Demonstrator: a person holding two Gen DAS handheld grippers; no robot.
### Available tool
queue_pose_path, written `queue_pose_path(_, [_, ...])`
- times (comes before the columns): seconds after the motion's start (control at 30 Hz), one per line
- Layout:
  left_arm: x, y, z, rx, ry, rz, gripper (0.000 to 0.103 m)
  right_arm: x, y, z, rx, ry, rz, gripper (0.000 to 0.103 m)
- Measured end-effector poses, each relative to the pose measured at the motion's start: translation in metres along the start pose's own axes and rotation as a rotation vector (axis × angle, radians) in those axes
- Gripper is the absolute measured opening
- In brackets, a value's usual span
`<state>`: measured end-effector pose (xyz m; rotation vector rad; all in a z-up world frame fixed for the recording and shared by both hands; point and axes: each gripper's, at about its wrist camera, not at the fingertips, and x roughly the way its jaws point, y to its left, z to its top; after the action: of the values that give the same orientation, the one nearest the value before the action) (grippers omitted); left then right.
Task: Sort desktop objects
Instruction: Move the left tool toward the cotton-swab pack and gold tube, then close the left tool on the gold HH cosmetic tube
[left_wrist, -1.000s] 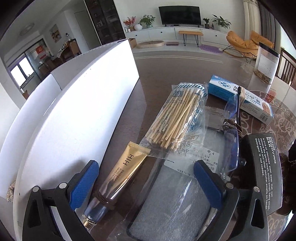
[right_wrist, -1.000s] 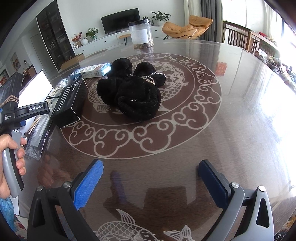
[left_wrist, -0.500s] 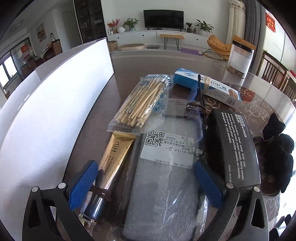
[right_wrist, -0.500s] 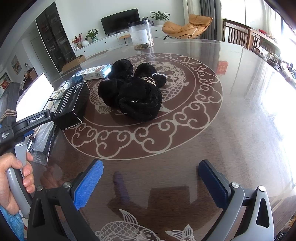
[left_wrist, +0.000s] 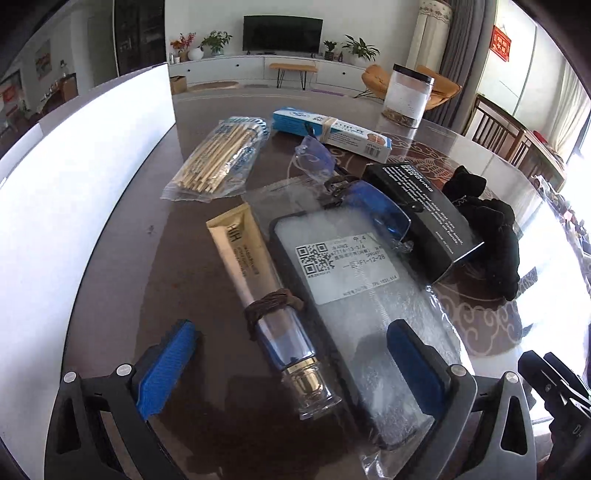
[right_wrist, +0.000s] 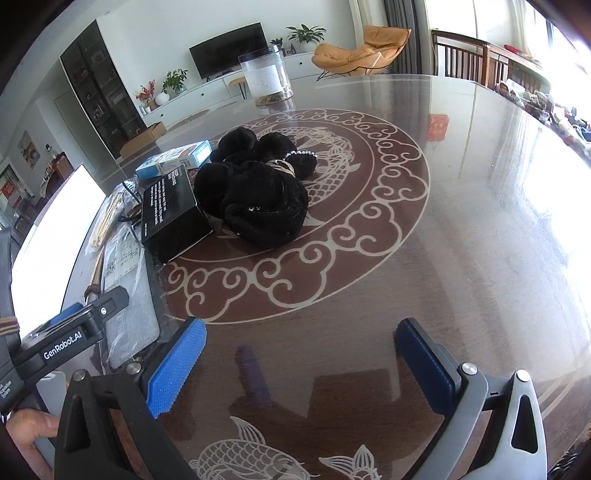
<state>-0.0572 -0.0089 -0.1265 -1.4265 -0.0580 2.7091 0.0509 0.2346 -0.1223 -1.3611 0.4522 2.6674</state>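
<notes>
The left gripper (left_wrist: 291, 363) stands wide open with nothing held; its blue pads straddle the cap end of a gold cosmetic tube (left_wrist: 258, 291), which has a brown hair tie (left_wrist: 271, 302) wound around its neck. The right-hand pad overlaps a bagged phone case (left_wrist: 354, 295) lying just beside the tube; the bag's near end is cut off by the gripper frame. Past the tube's flat end lies a packet of wooden sticks (left_wrist: 221, 158). Folded glasses (left_wrist: 354, 192) rest across the case's far end, one lens hard to trace through the plastic. Beyond the tube on the case side sit a black box (left_wrist: 424, 214), a blue-and-white carton (left_wrist: 332, 129), and a black plush heap (left_wrist: 487, 229), whose shape is unclear. A white board (left_wrist: 85, 192) runs along the tube's other side.

The right gripper (right_wrist: 299, 362) is likewise spread wide and empty, over bare patterned table (right_wrist: 424, 266), well away from the tube, which is almost wholly hidden in this view.
</notes>
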Motion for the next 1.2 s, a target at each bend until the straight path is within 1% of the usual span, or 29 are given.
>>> queue_pose_path(0.07, [-0.002, 0.015, -0.003, -0.019, -0.007, 0.015, 0.103, 0.001, 0.003, 0.000, -0.011, 0.003, -0.011, 0.103])
queue_pose_path(0.13, [-0.004, 0.030, -0.005, -0.056, -0.015, 0.012, 0.103, 0.003, 0.004, 0.000, -0.023, 0.005, -0.016, 0.103])
queue_pose_path(0.17, [-0.003, 0.033, -0.005, -0.055, -0.013, 0.030, 0.103, 0.003, 0.004, 0.000, -0.025, 0.005, -0.016, 0.103])
queue_pose_path(0.3, [0.001, 0.029, -0.003, -0.010, 0.000, 0.046, 0.103, 0.004, 0.004, 0.000, -0.032, 0.006, -0.022, 0.103])
queue_pose_path(0.37, [0.002, 0.029, -0.003, -0.013, -0.003, 0.053, 0.103, 0.005, 0.005, 0.000, -0.042, 0.008, -0.028, 0.103])
queue_pose_path(0.4, [0.001, 0.031, -0.005, -0.019, -0.005, 0.066, 0.103, 0.006, 0.006, 0.000, -0.049, 0.009, -0.033, 0.103])
queue_pose_path(0.47, [0.001, 0.035, -0.006, -0.053, -0.004, 0.123, 0.103, 0.007, 0.008, -0.001, -0.065, 0.013, -0.046, 0.103])
queue_pose_path(0.53, [-0.001, 0.040, -0.008, -0.088, -0.008, 0.147, 0.103, 0.007, 0.011, -0.001, -0.080, 0.017, -0.056, 0.103])
queue_pose_path(0.73, [0.001, 0.038, -0.007, -0.081, -0.010, 0.150, 0.103, 0.009, 0.013, -0.004, -0.105, 0.023, -0.081, 0.103])
queue_pose_path(1.0, [0.002, 0.037, -0.007, -0.082, -0.014, 0.152, 0.103, 0.013, 0.021, -0.011, -0.169, 0.033, -0.143, 0.103])
queue_pose_path(1.2, [0.001, 0.036, -0.007, -0.084, -0.016, 0.154, 0.103, 0.012, 0.021, -0.012, -0.166, 0.020, -0.142, 0.103])
